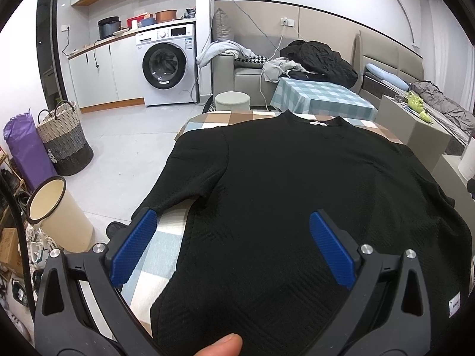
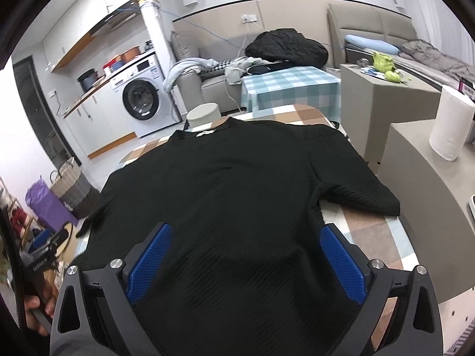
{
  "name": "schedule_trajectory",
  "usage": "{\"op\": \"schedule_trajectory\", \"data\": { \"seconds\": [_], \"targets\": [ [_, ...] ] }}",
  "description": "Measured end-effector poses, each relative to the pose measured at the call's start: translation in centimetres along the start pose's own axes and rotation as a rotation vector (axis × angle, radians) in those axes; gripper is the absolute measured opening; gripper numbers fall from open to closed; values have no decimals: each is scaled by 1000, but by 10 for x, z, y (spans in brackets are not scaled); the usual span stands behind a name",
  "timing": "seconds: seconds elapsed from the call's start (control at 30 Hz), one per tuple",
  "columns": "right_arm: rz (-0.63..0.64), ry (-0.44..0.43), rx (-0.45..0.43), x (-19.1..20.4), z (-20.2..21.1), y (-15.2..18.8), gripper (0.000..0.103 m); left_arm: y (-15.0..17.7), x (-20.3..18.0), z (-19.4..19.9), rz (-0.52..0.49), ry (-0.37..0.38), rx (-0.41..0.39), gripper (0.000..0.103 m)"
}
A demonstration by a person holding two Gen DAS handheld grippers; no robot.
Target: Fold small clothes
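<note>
Left gripper (image 1: 231,222): lower centre of the left wrist view, jaws spread wide, nothing between the blue pads; it hangs over the garment's lower left part, one pad over the checked cloth, the other over the fabric.
Right gripper (image 2: 245,237): lower centre of the right wrist view, jaws spread wide and empty, over the garment's lower right part.
Step in hand: judged as the start of the fold; the garment lies flat and no edge is lifted or doubled over.
Next move: judged to call for each gripper to go down to an edge, hem or sleeve, close on a single layer, and carry it across toward the middle.
Black top (image 1: 297,192): centre of both views, spread on the table (image 1: 142,267), hem nearest, collar farthest with a small white label at the neck.
Sleeves: short, one spread out at each side; the left one reaches the table edge.
Fabric: dark, textured knit, mostly smooth, slight ripples near the chest.
Side tag: small white tag, lower right of the left wrist view.
</note>
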State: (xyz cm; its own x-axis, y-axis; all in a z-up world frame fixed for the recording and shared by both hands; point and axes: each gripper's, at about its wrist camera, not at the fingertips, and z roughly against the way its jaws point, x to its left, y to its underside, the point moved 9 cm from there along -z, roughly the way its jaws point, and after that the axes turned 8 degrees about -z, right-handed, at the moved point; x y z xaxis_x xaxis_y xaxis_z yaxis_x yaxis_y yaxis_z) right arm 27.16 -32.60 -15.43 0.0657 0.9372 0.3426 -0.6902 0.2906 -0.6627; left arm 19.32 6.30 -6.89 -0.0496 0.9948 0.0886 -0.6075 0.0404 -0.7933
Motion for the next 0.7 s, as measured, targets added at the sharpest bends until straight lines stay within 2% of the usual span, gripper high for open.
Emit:
{"op": "schedule_trajectory", "data": {
  "seconds": [0.37,0.53,0.6,0.7],
  "targets": [
    [-148,-24,28,-42,-19,-26,87,-9,11,-29,16,-28,20,102],
    [-316,-11,24,-95,-25,-37,85,-7,17,-37,15,-47,31,102],
    [-399,1,34,-120,-31,-37,80,-5,20,-42,22,-57,36,102],
    [-516,2,63,-150,-43,-36,78,-3,24,-50,32,-51,46,102]
  ]
}}
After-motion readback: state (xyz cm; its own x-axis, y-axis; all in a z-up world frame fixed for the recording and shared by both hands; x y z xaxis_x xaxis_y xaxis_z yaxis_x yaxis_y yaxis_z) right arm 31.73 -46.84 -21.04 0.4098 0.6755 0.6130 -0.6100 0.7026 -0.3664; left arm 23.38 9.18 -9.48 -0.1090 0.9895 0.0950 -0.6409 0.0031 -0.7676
